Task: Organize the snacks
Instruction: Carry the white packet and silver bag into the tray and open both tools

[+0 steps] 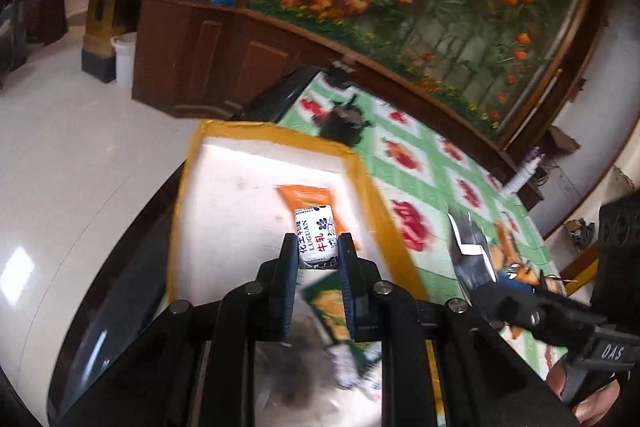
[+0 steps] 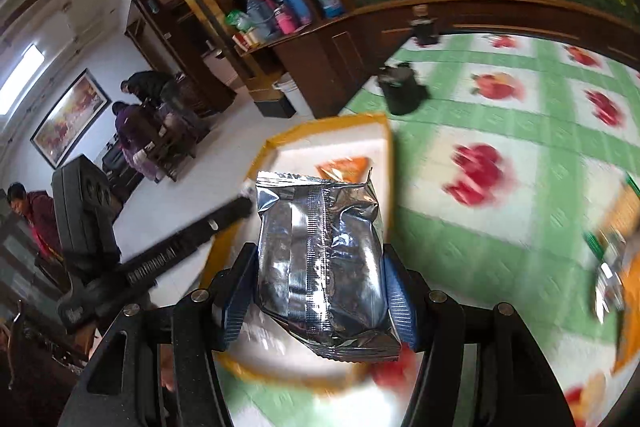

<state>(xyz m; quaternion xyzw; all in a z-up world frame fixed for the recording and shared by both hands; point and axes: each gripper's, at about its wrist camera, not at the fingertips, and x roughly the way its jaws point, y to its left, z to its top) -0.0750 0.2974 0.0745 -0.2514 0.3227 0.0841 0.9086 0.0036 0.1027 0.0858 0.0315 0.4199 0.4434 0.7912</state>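
Observation:
My left gripper is shut on a small white candy pack with blue print, held above a white box with a yellow rim. An orange snack packet lies inside that box, and a green one shows below the fingers. My right gripper is shut on a silver foil snack bag, its back seam facing the camera, hanging over the box's near rim. The orange packet peeks out behind the bag. The left gripper's body crosses the right wrist view at the left.
A green tablecloth with red fruit prints covers the table. A black cup and another dark item stand at its far side. More snack packets lie at the right. A wooden cabinet and several people are beyond.

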